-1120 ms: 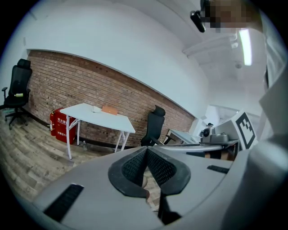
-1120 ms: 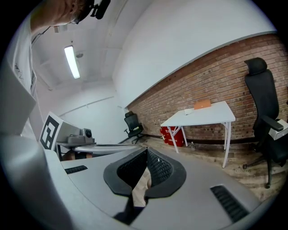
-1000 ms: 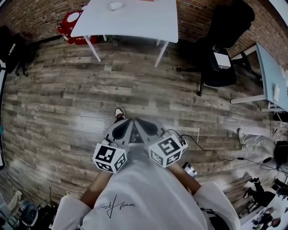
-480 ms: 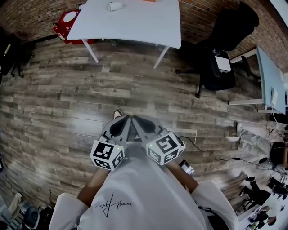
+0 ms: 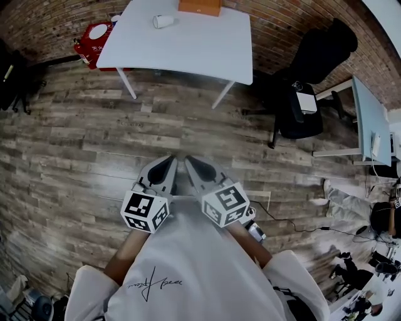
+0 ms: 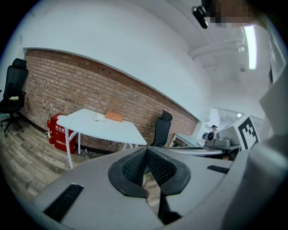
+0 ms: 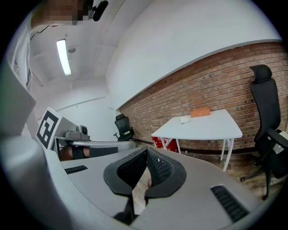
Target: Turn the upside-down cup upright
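Note:
A small white cup (image 5: 163, 21) rests on the far white table (image 5: 188, 47) and seems to lie on its side. In the left gripper view the cup (image 6: 99, 117) is a tiny pale shape, and in the right gripper view the cup (image 7: 184, 120) is just as small. My left gripper (image 5: 170, 161) and right gripper (image 5: 190, 161) are held side by side close to the person's chest, well short of the table, above the wooden floor. Both are shut with nothing between the jaws, as the left gripper (image 6: 146, 151) and right gripper (image 7: 147, 153) show in their own views.
An orange box (image 5: 199, 6) sits on the table behind the cup. A red container (image 5: 94, 36) stands at the table's left end. A black office chair (image 5: 301, 94) and a second desk (image 5: 369, 113) are to the right. A cable (image 5: 294, 216) trails on the floor.
The table has come lower in the head view, and the orange box now shows at the top. Both grippers stay shut, held together in front of the body.

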Demonstrator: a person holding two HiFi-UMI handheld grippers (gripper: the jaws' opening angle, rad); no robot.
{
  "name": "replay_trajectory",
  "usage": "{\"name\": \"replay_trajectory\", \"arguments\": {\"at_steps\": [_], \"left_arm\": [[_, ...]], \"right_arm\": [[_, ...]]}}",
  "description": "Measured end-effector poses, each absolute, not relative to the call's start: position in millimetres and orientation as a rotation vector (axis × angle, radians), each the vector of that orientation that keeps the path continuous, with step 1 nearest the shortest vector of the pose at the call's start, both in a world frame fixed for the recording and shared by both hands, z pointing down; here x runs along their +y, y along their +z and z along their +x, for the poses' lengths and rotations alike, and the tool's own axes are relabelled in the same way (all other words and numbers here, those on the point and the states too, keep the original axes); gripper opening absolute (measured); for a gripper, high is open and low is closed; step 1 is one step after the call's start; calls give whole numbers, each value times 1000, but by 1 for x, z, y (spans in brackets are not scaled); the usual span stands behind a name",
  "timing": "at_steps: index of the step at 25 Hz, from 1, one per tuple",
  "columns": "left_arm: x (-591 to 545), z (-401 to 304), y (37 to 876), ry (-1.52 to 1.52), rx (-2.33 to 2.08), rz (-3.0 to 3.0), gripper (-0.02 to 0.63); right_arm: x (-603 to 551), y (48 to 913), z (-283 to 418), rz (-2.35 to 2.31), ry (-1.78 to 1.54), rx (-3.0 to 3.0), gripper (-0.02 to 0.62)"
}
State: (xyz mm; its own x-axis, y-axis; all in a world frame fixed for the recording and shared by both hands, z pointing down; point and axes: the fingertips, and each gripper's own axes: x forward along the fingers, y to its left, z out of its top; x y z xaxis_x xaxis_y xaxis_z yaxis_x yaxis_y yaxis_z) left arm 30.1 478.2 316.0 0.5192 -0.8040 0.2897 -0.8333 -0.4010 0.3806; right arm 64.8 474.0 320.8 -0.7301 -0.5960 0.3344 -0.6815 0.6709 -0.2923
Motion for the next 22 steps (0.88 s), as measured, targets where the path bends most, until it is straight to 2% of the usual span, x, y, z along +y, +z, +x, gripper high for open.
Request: {"name": "replay_trajectory", "arguments": {"at_steps": [14, 22], "left_arm": [[442, -27, 316, 81, -1336, 2298, 8], [431, -38, 316, 62, -1297, 2305, 9]], "right_arm": [[438, 316, 11, 1058, 601, -2714, 20], [425, 319, 3, 1102, 665, -2701, 20]]}}
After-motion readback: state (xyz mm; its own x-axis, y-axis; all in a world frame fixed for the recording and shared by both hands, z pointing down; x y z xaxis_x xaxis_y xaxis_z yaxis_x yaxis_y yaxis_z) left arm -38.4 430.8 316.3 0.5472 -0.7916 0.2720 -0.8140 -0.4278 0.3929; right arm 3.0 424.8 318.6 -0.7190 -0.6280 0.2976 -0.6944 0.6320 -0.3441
